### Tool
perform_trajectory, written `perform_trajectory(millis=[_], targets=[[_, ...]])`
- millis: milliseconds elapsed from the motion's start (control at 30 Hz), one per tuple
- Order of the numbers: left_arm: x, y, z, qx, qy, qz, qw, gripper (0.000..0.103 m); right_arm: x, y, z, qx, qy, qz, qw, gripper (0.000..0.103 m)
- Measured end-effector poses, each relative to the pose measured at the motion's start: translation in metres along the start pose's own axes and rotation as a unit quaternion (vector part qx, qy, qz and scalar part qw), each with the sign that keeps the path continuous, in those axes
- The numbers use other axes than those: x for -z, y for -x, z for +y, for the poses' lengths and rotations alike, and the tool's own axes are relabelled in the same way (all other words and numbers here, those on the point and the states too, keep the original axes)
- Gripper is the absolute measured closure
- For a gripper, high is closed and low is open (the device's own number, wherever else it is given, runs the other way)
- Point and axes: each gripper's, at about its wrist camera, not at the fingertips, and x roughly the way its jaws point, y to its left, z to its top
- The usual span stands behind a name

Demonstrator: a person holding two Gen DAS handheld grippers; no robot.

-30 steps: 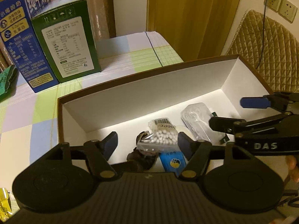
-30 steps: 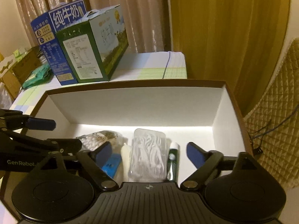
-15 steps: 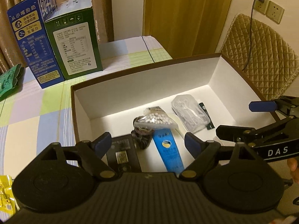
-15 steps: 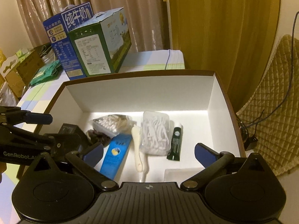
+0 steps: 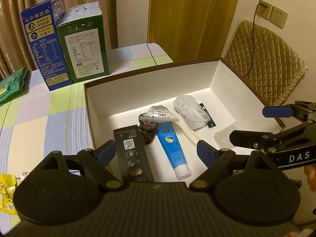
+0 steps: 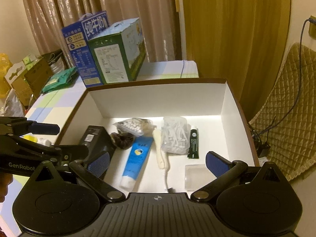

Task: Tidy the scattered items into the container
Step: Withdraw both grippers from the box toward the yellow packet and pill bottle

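A white box with a brown rim (image 5: 150,75) (image 6: 158,98) holds several items: a black carton (image 5: 132,152) (image 6: 94,140), a blue tube (image 5: 173,148) (image 6: 136,156), a bag of cotton swabs (image 5: 160,115) (image 6: 134,126), a dark hair tie (image 6: 122,140), a clear floss-pick bag (image 5: 190,113) (image 6: 174,136), a cream brush (image 6: 162,154), a dark green sachet (image 6: 193,144) and a clear case (image 6: 197,176). My left gripper (image 5: 157,152) is open and empty above the box's near left. My right gripper (image 6: 157,163) is open and empty above the near right.
Blue (image 5: 42,47) and green (image 5: 85,47) milk cartons stand behind the box on the checked tablecloth. A green packet (image 5: 11,85) lies at the left, yellow wrappers (image 5: 6,191) near the front left. A quilted chair back (image 5: 262,63) stands right of the table.
Both grippers have pulled back and up from the box, so more of its floor shows. The cotton swab bag now lies in the box, clear of the left fingers.
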Motion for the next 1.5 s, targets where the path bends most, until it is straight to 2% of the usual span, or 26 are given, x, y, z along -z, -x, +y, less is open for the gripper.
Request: perform_trajectory(millis=[467, 833, 1100, 1500], targets=[[0.051, 0.06, 0.033, 0.01, 0.01, -0.003, 0.9999, 0.017, 0.033, 0.03, 0.062, -0.018, 0.006, -0.004, 1.0, 0.002], [0.098, 0.093, 0.076, -0.004, 0.032, 0.015, 0.9994, 0.017, 0.056, 0.025, 0.116, -0.059, 0.013, 0.029, 0.998, 0.002], [0.131, 0.108, 0.123, -0.041, 0.073, 0.035, 0.9958, 0.017, 0.074, 0.001, 0.162, -0.093, 0.037, 0.065, 0.993, 0.002], [0.161, 0.129, 0.202, -0.114, 0.132, 0.043, 0.9838, 0.017, 0.07, -0.036, 0.232, -0.146, 0.083, 0.081, 0.982, 0.002]])
